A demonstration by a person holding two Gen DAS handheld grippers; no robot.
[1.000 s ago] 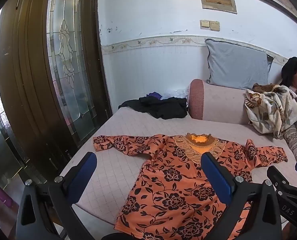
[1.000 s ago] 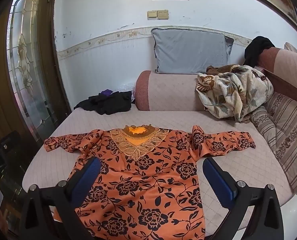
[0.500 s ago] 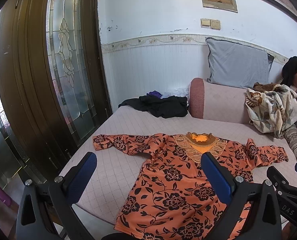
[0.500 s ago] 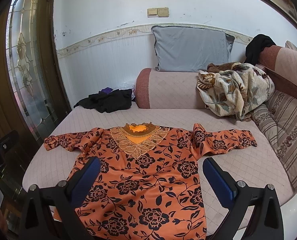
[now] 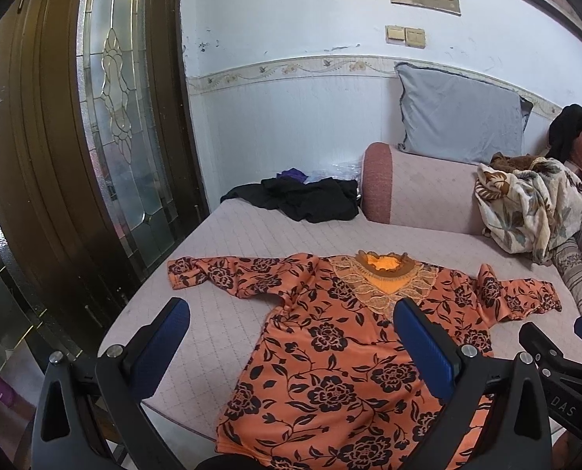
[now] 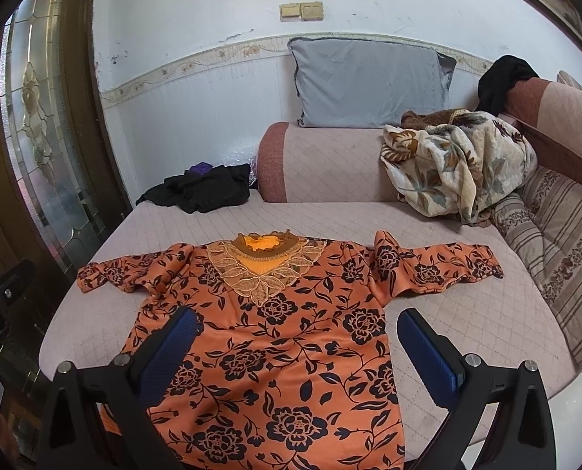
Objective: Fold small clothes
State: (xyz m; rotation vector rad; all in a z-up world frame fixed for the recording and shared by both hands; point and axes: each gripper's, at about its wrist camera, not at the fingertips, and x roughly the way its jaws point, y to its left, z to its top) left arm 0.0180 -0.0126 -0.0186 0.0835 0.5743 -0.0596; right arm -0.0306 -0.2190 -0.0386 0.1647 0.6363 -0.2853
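An orange top with black flowers (image 5: 341, 352) (image 6: 291, 337) lies spread flat, front up, on the pale quilted seat (image 5: 228, 243) (image 6: 467, 305), both sleeves stretched out to the sides and a lace collar at the far end. My left gripper (image 5: 291, 317) hovers open above the top's left side, near the hem, with nothing between its blue pads. My right gripper (image 6: 296, 323) is open too, above the middle of the top's body, holding nothing. The right gripper's black frame (image 5: 557, 356) shows at the lower right of the left wrist view.
A heap of black clothes (image 6: 200, 188) lies at the far left of the seat. A floral blanket (image 6: 459, 164) is bundled at the back right, beside a striped cushion (image 6: 564, 235). A grey pillow (image 6: 369, 82) leans on the wall. A wooden glass-panelled door (image 5: 95, 137) stands left.
Both grippers have edged forward and a little higher over the top, so the garment sits slightly lower in each view. Both stay open; the top lies unmoved.
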